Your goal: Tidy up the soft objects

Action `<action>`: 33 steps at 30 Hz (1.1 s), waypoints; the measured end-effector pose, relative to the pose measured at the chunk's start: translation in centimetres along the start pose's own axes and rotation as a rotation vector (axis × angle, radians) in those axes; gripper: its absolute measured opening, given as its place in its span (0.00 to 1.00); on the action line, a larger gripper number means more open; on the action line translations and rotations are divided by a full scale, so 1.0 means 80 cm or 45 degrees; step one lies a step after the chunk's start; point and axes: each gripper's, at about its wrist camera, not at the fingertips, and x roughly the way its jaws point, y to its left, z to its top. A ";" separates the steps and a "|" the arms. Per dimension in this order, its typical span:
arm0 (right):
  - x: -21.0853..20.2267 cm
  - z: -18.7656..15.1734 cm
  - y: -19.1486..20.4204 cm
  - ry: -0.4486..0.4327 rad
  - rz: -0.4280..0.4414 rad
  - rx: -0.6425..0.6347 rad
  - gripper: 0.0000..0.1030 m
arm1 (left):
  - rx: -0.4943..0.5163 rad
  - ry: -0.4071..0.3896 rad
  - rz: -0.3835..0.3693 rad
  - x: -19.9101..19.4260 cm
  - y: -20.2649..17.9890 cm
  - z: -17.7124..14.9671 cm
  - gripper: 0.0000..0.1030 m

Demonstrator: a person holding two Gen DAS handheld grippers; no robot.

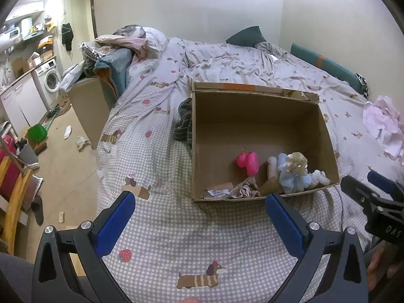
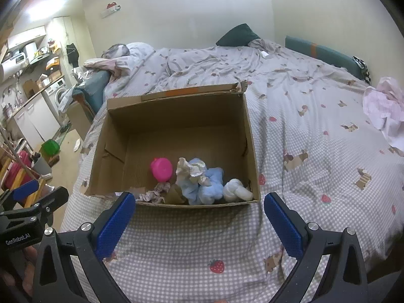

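An open cardboard box (image 1: pixel 252 116) (image 2: pixel 176 116) stands on the bed. Inside near its front wall lie a pink soft toy (image 1: pixel 248 162) (image 2: pixel 161 168), a light blue plush (image 1: pixel 294 178) (image 2: pixel 209 184), a cream crumpled cloth (image 1: pixel 296 162) (image 2: pixel 190 168), a white rolled sock (image 1: pixel 320 176) (image 2: pixel 237 190) and a beige patterned cloth (image 1: pixel 246 189) (image 2: pixel 154 194). My left gripper (image 1: pixel 199 199) is open and empty, just short of the box front. My right gripper (image 2: pixel 198 200) is open and empty at the box's front edge. A dark striped garment (image 1: pixel 183 123) lies left of the box.
A pink-white cloth (image 1: pixel 385 126) (image 2: pixel 385 108) lies on the bed at far right. A dark green pillow (image 1: pixel 246 36) (image 2: pixel 237 35) and piled bedding (image 1: pixel 131 40) are at the head. The floor (image 1: pixel 63 156) with clutter and a washing machine (image 1: pixel 49 78) is left.
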 end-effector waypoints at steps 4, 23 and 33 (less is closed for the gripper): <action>-0.001 0.000 0.001 -0.009 0.000 -0.005 1.00 | 0.009 0.003 -0.001 0.001 -0.002 0.000 1.00; -0.003 0.001 0.002 -0.011 -0.004 -0.010 1.00 | -0.003 0.000 -0.007 0.000 0.001 0.000 1.00; -0.004 0.002 0.002 -0.009 -0.004 -0.009 1.00 | -0.007 0.008 -0.008 0.001 0.001 -0.001 1.00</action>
